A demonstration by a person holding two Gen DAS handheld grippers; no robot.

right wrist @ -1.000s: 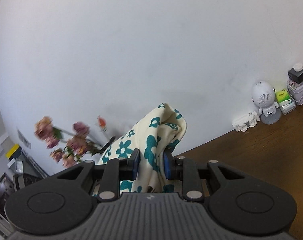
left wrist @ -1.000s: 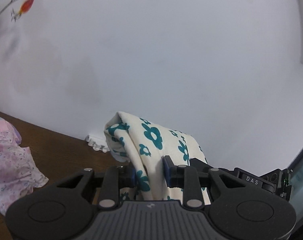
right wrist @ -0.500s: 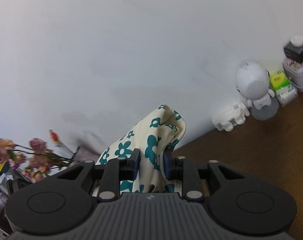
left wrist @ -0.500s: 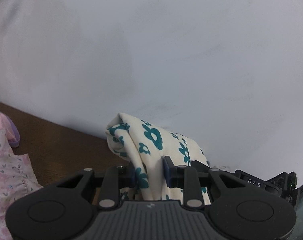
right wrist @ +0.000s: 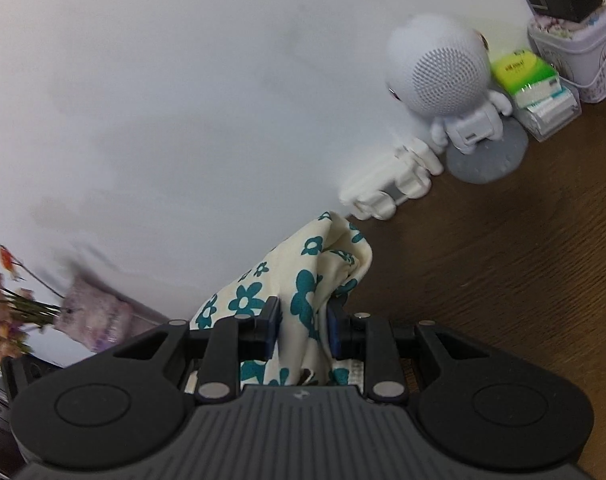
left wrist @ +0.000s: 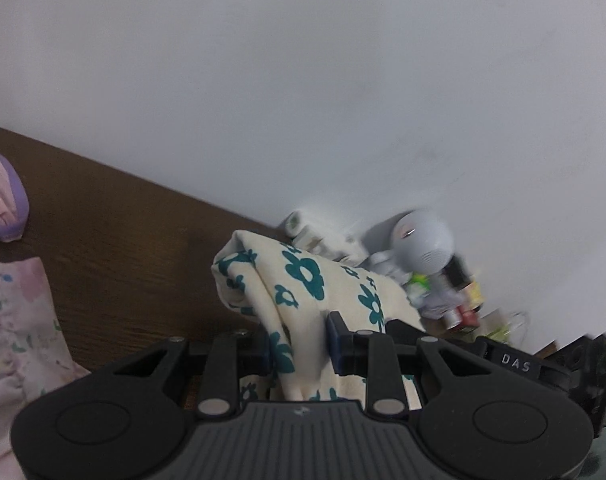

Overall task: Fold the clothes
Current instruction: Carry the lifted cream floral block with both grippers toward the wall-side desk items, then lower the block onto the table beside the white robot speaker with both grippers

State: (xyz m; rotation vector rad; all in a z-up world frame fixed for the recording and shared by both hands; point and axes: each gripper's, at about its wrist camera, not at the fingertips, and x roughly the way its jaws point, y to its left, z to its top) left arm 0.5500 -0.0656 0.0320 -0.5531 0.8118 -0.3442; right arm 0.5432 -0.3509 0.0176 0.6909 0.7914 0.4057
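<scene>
A cream garment with teal flowers (left wrist: 303, 280) bunches up between the fingers of my left gripper (left wrist: 299, 340), which is shut on it above the brown wooden table (left wrist: 115, 248). In the right wrist view the same cream flowered garment (right wrist: 315, 276) sticks up out of my right gripper (right wrist: 303, 326), also shut on a fold of it. Below the jaws the cloth is hidden by the gripper bodies. A pink floral garment (left wrist: 19, 320) lies on the table at the left of the left wrist view.
A white round-headed robot figure (right wrist: 447, 80) on a grey base, a white toy (right wrist: 387, 184), a green tissue pack (right wrist: 531, 76) and a tin with a dark bottle (right wrist: 575, 36) stand by the white wall. A vase of dried flowers (right wrist: 91, 316) is at left. A purple object (left wrist: 11, 200) lies by the pink garment.
Both grippers have tipped downward and moved toward the table with the flowered garment still held. The robot figure and tins now look nearer, and more table surface shows.
</scene>
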